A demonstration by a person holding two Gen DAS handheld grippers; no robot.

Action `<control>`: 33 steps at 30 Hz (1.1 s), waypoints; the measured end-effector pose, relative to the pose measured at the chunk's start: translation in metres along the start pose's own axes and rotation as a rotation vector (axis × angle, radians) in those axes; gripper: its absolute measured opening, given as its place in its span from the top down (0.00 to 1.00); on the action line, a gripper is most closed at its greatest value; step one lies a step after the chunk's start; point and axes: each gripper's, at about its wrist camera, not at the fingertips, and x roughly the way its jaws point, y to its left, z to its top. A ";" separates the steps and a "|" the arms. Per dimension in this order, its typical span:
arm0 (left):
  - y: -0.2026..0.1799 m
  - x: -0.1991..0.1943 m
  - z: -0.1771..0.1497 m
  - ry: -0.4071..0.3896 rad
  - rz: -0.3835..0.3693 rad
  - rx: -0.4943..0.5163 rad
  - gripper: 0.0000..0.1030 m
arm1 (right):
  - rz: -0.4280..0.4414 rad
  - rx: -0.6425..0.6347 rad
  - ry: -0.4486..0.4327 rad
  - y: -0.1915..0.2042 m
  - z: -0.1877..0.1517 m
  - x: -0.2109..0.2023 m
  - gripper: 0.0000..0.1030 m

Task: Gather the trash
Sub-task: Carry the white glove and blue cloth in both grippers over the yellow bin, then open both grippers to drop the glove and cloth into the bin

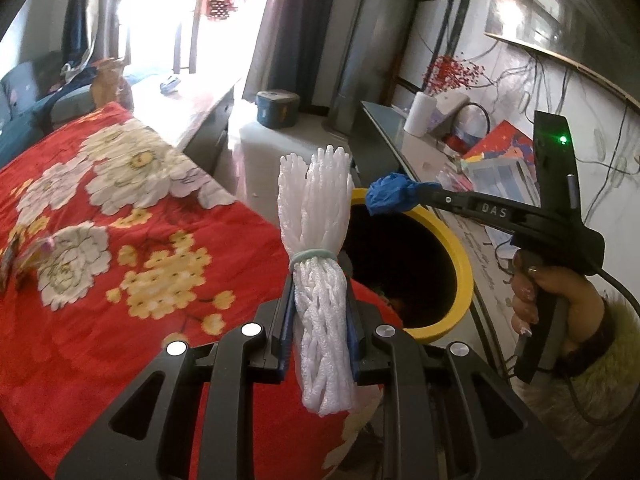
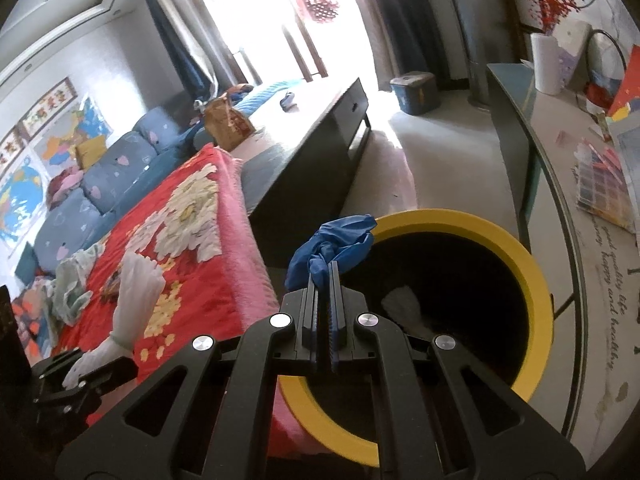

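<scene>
Lettering "DAS" marks the right gripper [image 1: 394, 196] holding blue glove [image 1: 390, 195].

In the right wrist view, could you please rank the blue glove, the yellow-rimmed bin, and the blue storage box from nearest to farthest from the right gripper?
1. Blue glove: clamped in the right gripper.
2. Yellow-rimmed bin: just beyond and below, to the right.
3. Blue storage box: far across the floor, near the window.
</scene>
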 end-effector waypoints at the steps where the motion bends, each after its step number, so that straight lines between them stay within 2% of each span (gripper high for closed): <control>1: -0.003 0.002 0.001 0.002 -0.004 0.007 0.80 | -0.003 0.006 0.001 -0.003 0.000 0.000 0.98; 14: -0.030 0.041 0.007 0.045 -0.050 0.055 0.80 | -0.065 0.109 0.005 -0.043 -0.003 -0.004 0.98; 30: -0.059 0.089 0.018 0.100 -0.055 0.100 0.80 | -0.079 0.192 0.028 -0.077 -0.007 -0.004 0.98; 33: -0.060 0.096 0.021 0.105 -0.050 0.100 0.79 | -0.088 0.194 0.027 -0.078 -0.006 -0.005 0.94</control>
